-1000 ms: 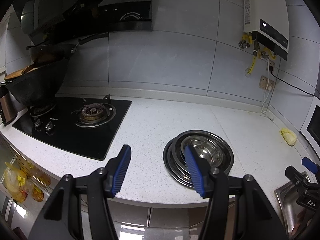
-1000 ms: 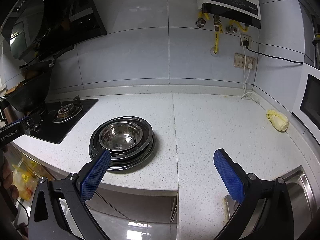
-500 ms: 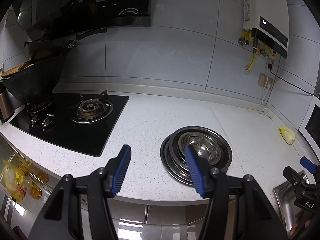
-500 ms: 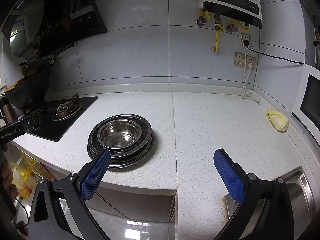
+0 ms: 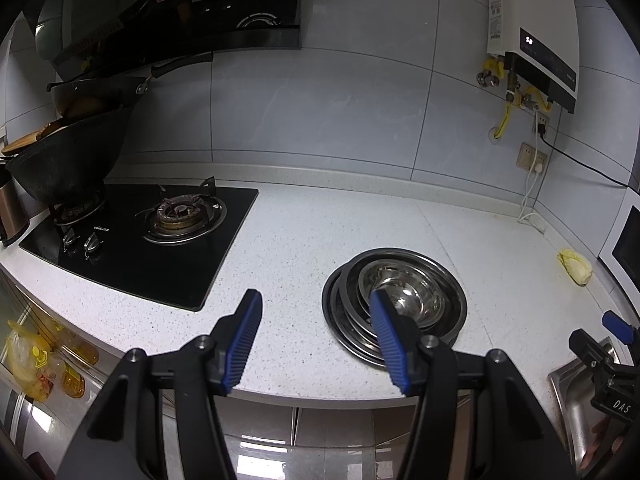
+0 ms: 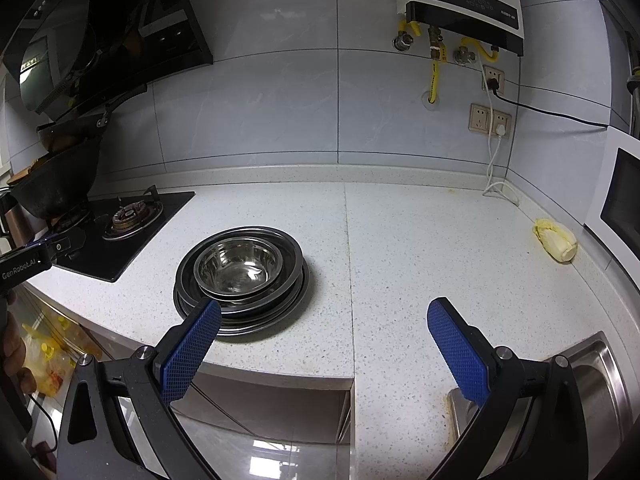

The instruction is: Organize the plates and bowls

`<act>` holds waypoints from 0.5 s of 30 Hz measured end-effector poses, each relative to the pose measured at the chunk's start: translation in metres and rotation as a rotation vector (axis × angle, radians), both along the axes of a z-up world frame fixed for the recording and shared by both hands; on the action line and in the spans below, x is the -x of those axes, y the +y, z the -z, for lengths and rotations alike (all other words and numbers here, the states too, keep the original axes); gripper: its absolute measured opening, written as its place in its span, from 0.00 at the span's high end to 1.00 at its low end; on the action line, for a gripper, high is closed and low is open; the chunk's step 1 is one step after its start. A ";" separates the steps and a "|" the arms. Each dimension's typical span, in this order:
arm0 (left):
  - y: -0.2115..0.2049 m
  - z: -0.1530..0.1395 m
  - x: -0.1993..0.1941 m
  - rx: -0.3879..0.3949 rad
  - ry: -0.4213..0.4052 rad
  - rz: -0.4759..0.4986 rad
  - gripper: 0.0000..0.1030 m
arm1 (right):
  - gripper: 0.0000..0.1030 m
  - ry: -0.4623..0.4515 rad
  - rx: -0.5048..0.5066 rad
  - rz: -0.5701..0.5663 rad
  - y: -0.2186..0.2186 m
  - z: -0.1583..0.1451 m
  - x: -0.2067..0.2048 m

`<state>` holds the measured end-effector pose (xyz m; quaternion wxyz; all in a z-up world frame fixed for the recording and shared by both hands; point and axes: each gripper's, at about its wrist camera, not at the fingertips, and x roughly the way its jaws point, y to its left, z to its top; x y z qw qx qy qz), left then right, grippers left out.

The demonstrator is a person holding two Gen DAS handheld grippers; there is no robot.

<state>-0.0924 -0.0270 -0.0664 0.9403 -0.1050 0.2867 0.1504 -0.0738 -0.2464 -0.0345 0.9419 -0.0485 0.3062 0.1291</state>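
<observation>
- Plainly, a stack of stainless steel plates (image 6: 240, 308) sat near the front edge of the speckled white countertop (image 6: 420, 248), with a steel bowl (image 6: 239, 267) nested on top.
- In the left wrist view the same stack (image 5: 348, 320) and bowl (image 5: 404, 292) lay just right of the black gas hob (image 5: 160, 248).
- The left gripper (image 5: 316, 336) hung over the counter's front edge, its blue pads spread wide with nothing between them; the right pad overlapped the stack only in the picture.
- The right gripper (image 6: 324, 344) likewise stood wide and empty, to the right of the stack.
- A dark wok (image 5: 64, 160) rested on the hob's far burner.
- A yellowish lump (image 6: 556, 240), too unclear to name, lay by the right wall.
- A steel sink (image 6: 600, 380) showed at the lower right corner.
- A white water heater (image 6: 460, 0) hung on the tiled wall.
</observation>
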 end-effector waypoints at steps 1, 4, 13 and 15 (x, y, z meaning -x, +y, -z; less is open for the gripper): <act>0.000 0.000 0.000 0.000 0.001 0.000 0.47 | 0.02 0.001 -0.002 0.002 0.000 0.000 0.000; 0.000 0.000 0.000 -0.001 0.002 0.000 0.47 | 0.02 0.001 -0.004 0.006 -0.002 0.000 -0.001; 0.003 0.006 0.000 0.003 0.010 0.004 0.47 | 0.02 0.005 -0.004 0.007 -0.004 0.001 -0.002; 0.003 0.006 0.001 0.002 0.009 0.004 0.47 | 0.02 0.008 -0.005 0.009 -0.005 0.002 -0.002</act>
